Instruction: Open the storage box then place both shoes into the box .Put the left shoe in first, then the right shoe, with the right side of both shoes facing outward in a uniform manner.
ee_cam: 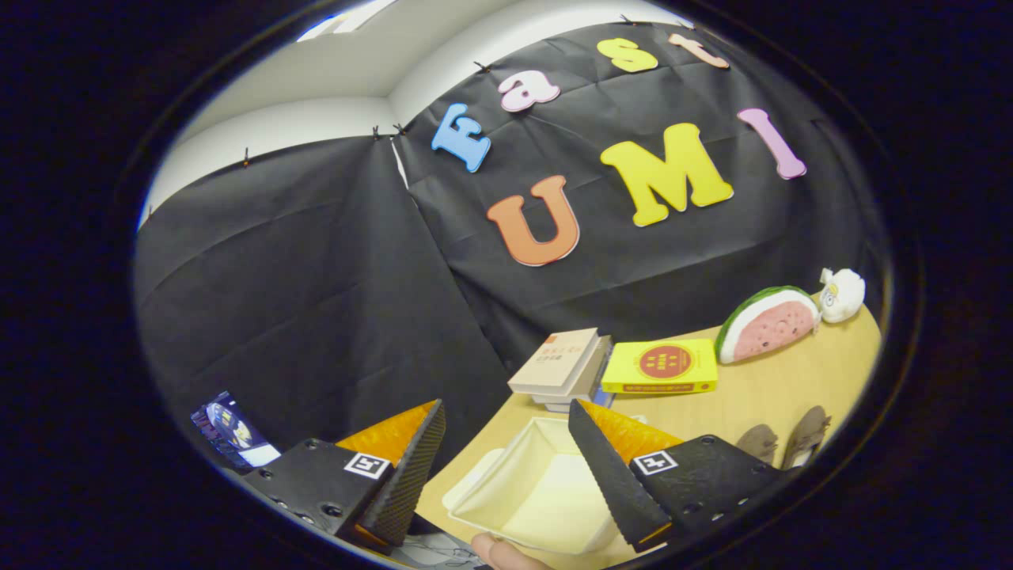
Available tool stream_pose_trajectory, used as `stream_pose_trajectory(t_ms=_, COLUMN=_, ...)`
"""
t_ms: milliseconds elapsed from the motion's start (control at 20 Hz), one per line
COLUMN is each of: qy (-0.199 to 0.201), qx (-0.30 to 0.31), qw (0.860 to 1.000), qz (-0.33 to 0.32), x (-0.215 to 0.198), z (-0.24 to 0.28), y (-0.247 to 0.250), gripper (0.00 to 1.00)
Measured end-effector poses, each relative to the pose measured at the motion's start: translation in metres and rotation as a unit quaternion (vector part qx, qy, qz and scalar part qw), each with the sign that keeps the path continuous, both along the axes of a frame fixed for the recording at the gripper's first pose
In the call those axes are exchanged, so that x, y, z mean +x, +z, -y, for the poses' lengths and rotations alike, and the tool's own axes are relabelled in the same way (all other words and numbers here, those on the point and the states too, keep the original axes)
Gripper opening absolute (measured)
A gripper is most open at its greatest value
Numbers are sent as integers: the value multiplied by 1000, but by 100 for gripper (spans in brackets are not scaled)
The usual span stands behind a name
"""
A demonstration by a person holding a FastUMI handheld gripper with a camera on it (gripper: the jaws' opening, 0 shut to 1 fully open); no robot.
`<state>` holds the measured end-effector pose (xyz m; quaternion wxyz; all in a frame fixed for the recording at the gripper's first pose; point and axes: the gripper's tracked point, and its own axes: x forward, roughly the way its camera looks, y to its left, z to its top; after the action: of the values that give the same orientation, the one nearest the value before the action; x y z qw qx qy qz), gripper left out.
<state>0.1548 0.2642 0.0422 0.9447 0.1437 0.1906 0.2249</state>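
Gripper [506, 443] held high over table [791, 388], fingers spread wide, nothing pinched. Storage box [530, 491] seen between fingers, below them, on table near edge. Shoes [783, 439] parked side by side beyond right finger, likely staged for loading. Box apparently to be approached first.

I had the claw [506, 419] spread wide, its two fingers well apart with nothing pressed between them. Both fingers [411, 467] tapered forward and leaned in toward each other at the tips. A fingertip of a hand [502, 552] showed just below them, between their bases.
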Motion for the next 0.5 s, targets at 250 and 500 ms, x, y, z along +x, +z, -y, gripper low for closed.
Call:
stream_pose_trajectory(t_ms=250, qy=-64, qx=-57, qw=996, qz=-19, x=7, z=83, y=-32, gripper=95)
stream_pose_trajectory(t_ms=500, qy=-104, qx=-116, qw=986, qz=-65, x=12, z=152, y=-77, gripper=96)
